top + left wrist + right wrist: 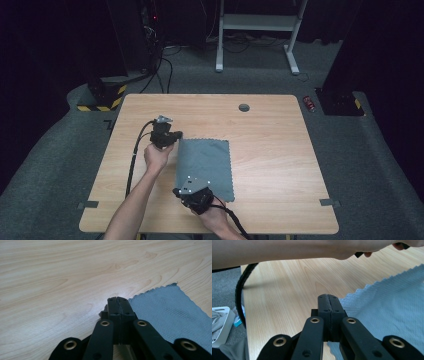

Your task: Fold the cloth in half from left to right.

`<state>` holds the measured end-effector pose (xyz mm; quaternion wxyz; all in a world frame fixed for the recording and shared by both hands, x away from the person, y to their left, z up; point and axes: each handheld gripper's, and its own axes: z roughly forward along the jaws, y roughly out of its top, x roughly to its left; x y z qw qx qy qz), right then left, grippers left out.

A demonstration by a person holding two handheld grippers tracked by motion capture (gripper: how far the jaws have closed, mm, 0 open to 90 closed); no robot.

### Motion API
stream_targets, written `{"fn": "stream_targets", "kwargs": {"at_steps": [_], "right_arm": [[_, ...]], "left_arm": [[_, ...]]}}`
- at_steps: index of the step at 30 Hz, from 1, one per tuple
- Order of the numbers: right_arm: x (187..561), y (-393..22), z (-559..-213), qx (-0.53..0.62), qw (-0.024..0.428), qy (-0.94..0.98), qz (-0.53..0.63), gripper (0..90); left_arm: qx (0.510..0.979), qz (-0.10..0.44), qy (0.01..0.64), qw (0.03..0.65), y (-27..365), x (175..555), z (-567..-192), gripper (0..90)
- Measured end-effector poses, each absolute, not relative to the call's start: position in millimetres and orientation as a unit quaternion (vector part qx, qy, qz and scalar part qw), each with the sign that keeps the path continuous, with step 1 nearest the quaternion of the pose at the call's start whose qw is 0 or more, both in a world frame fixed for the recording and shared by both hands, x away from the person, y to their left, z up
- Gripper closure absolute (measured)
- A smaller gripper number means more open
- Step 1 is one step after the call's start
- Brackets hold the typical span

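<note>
A grey cloth (205, 162) lies spread near the middle of the wooden table (280, 150). My left gripper (176, 136) sits at the cloth's far left corner with its jaws pressed together. In the left gripper view the gripper (117, 299) meets the scalloped edge of the cloth (170, 310) right at its tips. My right gripper (183, 190) covers the near left corner. In the right gripper view the gripper (329, 297) is closed where the cloth (392, 302) runs in under it. Both corners are hidden by the jaws.
A round hole (244, 107) marks the table's far side. A red can (310, 103) lies on the grey floor at the right. The left forearm (287, 250) and its black cable (239, 295) cross the right gripper view; a white bin (219, 322) stands off the table's edge.
</note>
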<state>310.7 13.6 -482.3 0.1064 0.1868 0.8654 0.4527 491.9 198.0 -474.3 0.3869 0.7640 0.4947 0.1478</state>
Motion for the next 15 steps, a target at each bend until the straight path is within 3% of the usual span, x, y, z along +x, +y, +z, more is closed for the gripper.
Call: {"fn": "stream_targets", "kwargs": {"at_steps": [15], "right_arm": [[307.9, -27.7, -498.8, 0.235, 0.110, 0.854, 0.451, 90.0]], "left_arm": [[0.786, 0.146, 0.463, 0.382, 156.1, 498.5, -474.2, 90.0]]}}
